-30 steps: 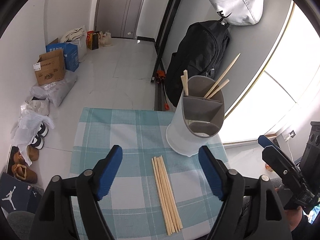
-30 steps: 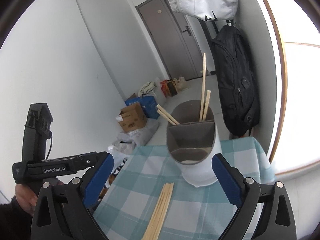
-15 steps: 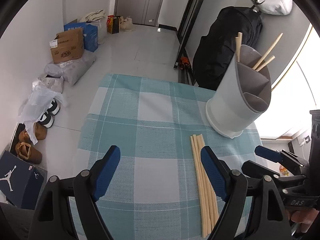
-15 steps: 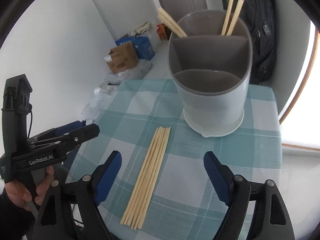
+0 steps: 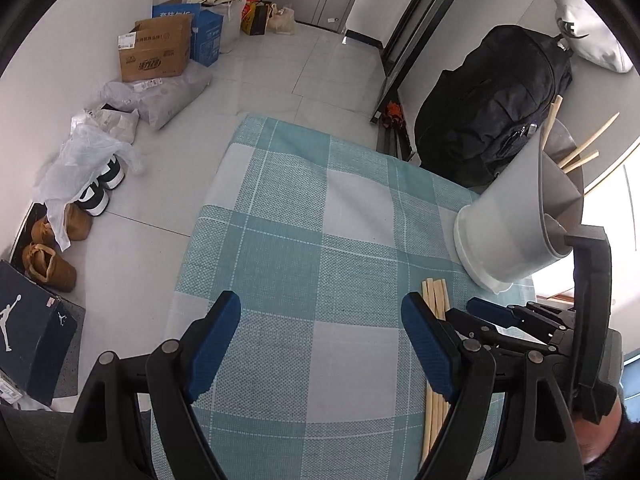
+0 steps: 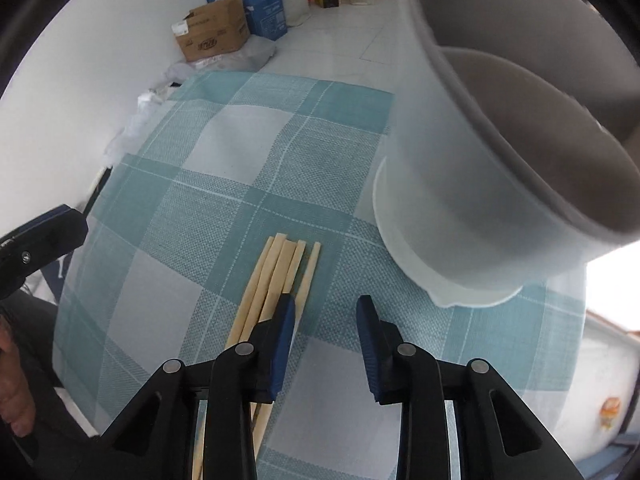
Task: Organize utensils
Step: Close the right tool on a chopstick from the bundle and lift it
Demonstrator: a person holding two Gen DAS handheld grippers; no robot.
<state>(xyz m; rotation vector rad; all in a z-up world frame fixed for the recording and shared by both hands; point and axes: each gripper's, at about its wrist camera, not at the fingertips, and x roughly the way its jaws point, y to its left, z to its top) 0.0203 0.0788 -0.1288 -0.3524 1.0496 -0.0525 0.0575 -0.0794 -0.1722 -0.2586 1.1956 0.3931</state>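
Checked cloth [image 6: 248, 152]; closing right gripper [image 6: 326, 320] over chopsticks [image 6: 276, 276], ungripped.

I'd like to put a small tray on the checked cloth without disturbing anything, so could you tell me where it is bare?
The checked cloth is bare across its whole left and far side, from the chopsticks out to the floor-side edge. It is crowded on the right: the utensil holder stands there, the chopsticks lie beside its base, and the right claw has just been closing over them.

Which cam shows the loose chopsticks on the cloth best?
Right wrist: the loose chopsticks lie centred just ahead of the right gripper, far ends fanned and countable, near ends hidden under its jaws. Left wrist shows the same bundle at the frame's right, mostly blocked by the left gripper's finger.
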